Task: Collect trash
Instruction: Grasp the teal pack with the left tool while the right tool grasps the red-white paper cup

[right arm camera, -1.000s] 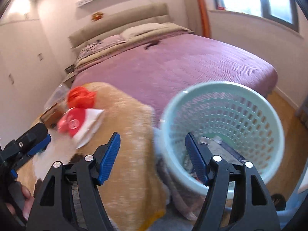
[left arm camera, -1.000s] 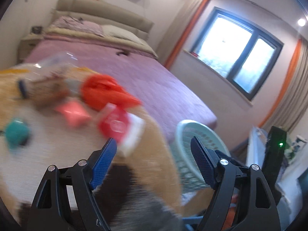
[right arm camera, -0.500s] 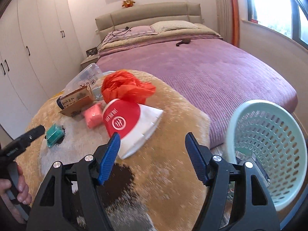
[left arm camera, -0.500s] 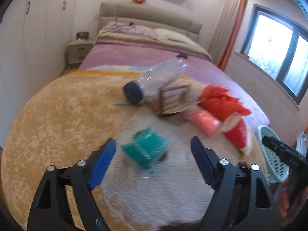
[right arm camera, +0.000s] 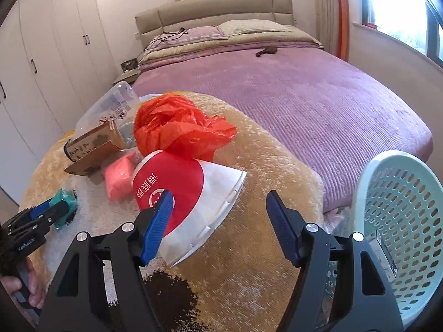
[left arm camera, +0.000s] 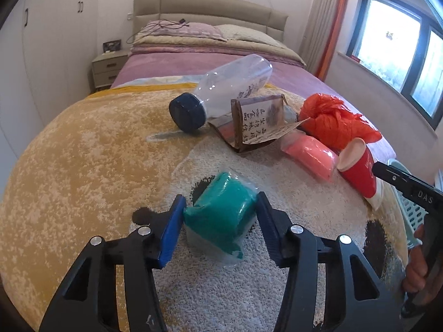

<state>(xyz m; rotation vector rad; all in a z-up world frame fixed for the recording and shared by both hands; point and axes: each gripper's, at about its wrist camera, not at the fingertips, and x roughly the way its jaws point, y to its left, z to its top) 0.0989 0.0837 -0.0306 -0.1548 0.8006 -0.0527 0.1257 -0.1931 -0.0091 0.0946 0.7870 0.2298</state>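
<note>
— What do your grippers hold?
— My left gripper (left arm camera: 220, 222) has just been closing; its pads touch a teal packet (left arm camera: 221, 215) mid-rug (left arm camera: 83, 152). My right gripper (right arm camera: 218, 221) gapes empty over a red-and-white cup (right arm camera: 180, 193), basket (right arm camera: 401, 221) beside the rug's right edge.

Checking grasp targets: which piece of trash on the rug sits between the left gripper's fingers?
The teal packet, alone at the near edge; the left gripper has been closing around it. The other trash lies farther back.

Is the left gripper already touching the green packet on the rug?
Touching. In the left wrist view both blue pads of the left gripper, which has just been closing, meet the sides of the green packet, with no gap visible.
</note>
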